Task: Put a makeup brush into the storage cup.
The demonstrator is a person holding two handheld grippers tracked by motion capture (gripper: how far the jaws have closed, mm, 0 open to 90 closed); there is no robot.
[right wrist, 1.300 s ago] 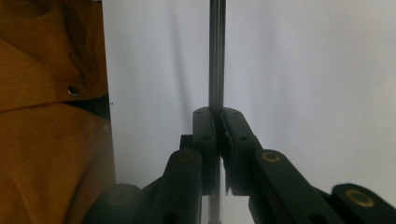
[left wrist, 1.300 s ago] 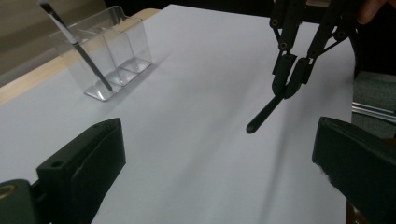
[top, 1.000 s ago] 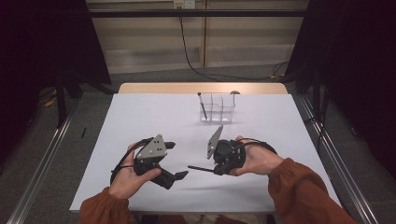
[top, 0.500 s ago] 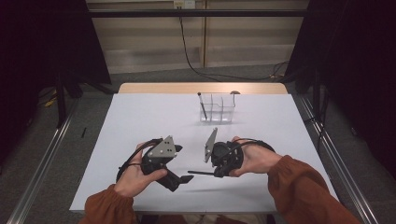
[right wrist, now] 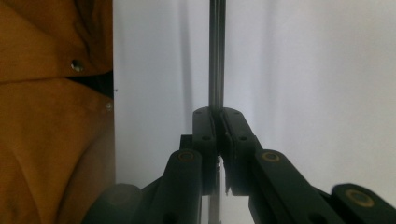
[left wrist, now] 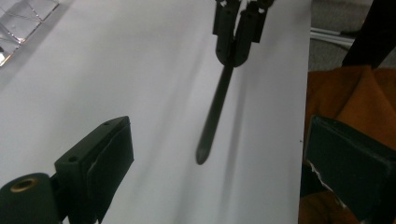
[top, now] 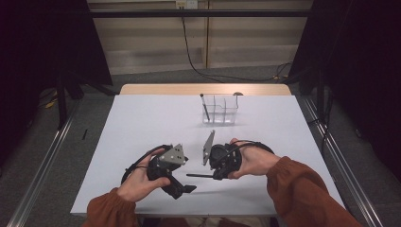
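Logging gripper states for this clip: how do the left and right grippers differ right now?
The right gripper is shut on a thin dark pen; the left gripper stands wide open, holding nothing. The right gripper points level toward the left one; the left gripper angles toward the pen's tip. Both are hand-held, low over the white table.

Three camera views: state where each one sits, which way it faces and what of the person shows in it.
High view: above the person's side, looking forward and down on the table; both forearms, left gripper, right gripper.
Left gripper view: on the open left gripper, facing the pen.
Right gripper view: on the right gripper, along the pen; orange sleeve.
Shared: the pen.
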